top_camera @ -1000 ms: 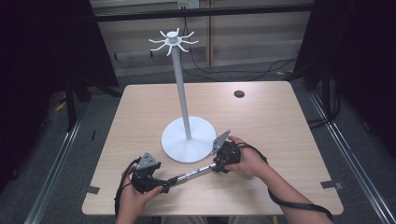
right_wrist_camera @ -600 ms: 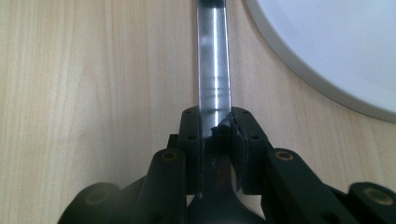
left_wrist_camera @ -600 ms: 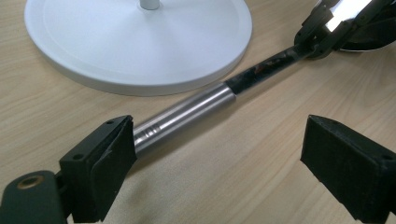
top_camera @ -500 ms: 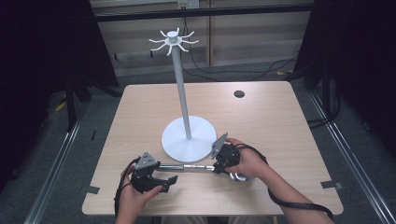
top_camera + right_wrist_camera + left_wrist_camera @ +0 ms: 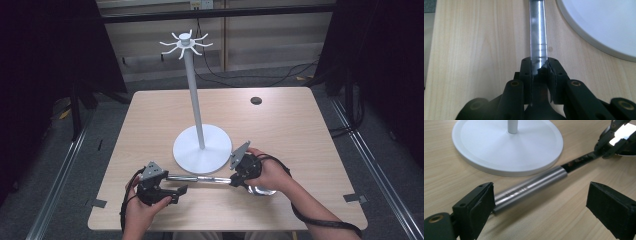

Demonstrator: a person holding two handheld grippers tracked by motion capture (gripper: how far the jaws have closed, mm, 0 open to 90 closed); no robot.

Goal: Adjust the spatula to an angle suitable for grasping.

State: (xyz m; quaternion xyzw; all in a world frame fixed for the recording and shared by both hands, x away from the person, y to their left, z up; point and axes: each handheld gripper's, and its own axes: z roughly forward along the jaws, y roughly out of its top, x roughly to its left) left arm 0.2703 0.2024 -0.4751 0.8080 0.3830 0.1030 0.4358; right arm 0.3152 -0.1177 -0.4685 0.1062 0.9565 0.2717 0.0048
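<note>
Since the earlier frame: right gripper (image 5: 239, 176) jaws just closing, now clamped on thin stem of metal ladle (image 5: 200, 178), handle swung level. Ladle lying lower centre of high view, just below white stand base (image 5: 202, 149). Left gripper (image 5: 176, 192) lower left, jaws apart, left pad (image 5: 482, 205) beside handle end (image 5: 529, 187)

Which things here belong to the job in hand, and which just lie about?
In the job: metal ladle, clamped at its thin neck by the right gripper; left gripper, jaws open around the handle.
Lying about: white stand; dark round spot on the table.
</note>
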